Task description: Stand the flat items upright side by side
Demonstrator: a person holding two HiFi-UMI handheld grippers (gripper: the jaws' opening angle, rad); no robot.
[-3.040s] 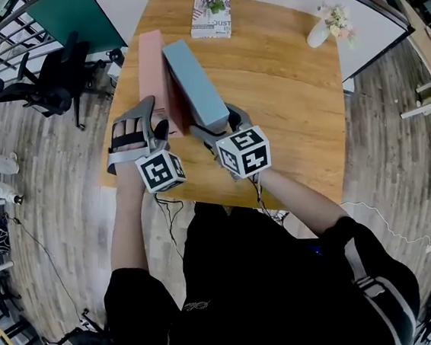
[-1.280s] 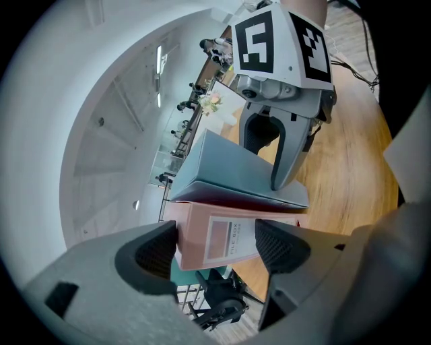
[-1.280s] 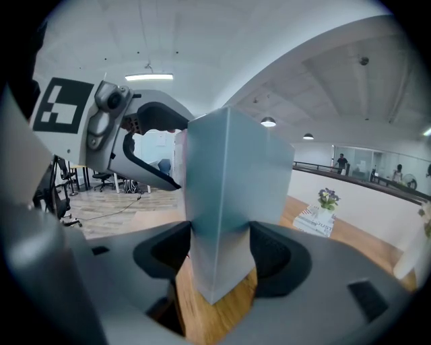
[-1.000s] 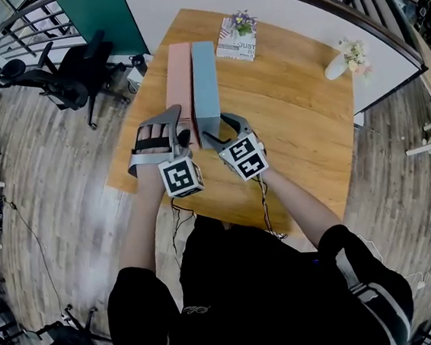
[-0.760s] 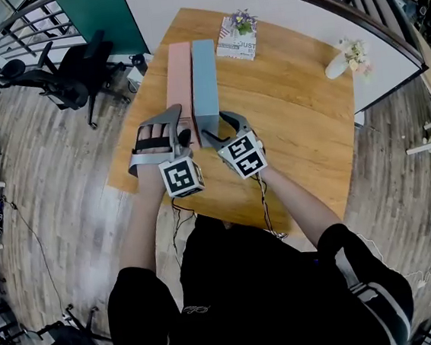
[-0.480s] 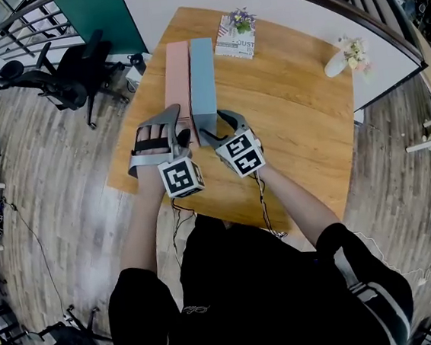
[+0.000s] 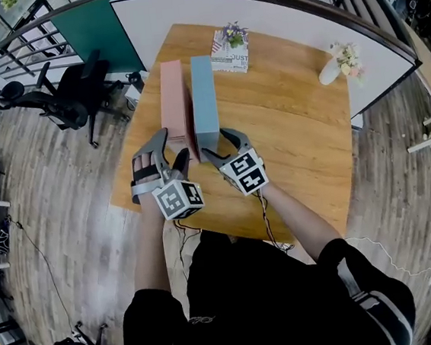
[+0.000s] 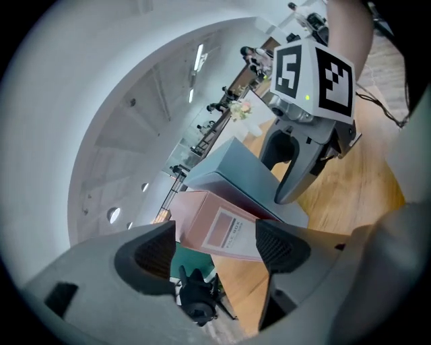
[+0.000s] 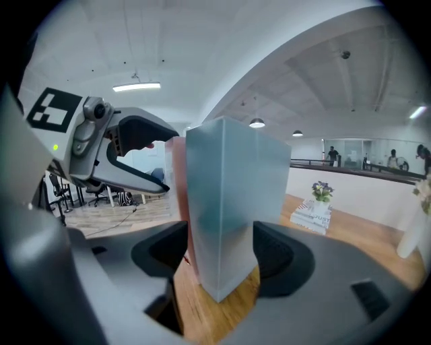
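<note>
**Head view.** A tall salmon-pink cardboard file box (image 7: 173,96) and a tall blue-grey cardboard file box (image 7: 202,93) stand upright, close side by side, on the light wooden bench (image 7: 296,136). The left gripper (image 7: 171,146) sits at the pink box's near end. The right gripper (image 7: 218,143) is at the blue-grey box's near end, just beside the left one. Well beyond both pairs of jaws, past the boxes' far ends, lies a stack of books with a small bunch of flowers on top (image 7: 231,51). Far out to the right of the right jaws, a white vase of flowers (image 7: 330,72) stands near the bench's far edge. Off the bench, out to the left of the left jaws, a black office chair (image 7: 69,91) stands on the plank floor.

**Left gripper view.** The jaws stand wide apart and hold nothing. The pink box's labelled end shows in the gap just ahead of the pads, and neither pad presses on it. The blue-grey box lies on the pink box's far side, with the right gripper crowding close at its end.

**Right gripper view.** These jaws have just been opening. The blue-grey box's near end stands upright between them, the pads close on either side but not gripping. The pink box stands just outside the left jaw, with the left gripper beyond it. The books and flowers show far ahead, past the right jaw.
</note>
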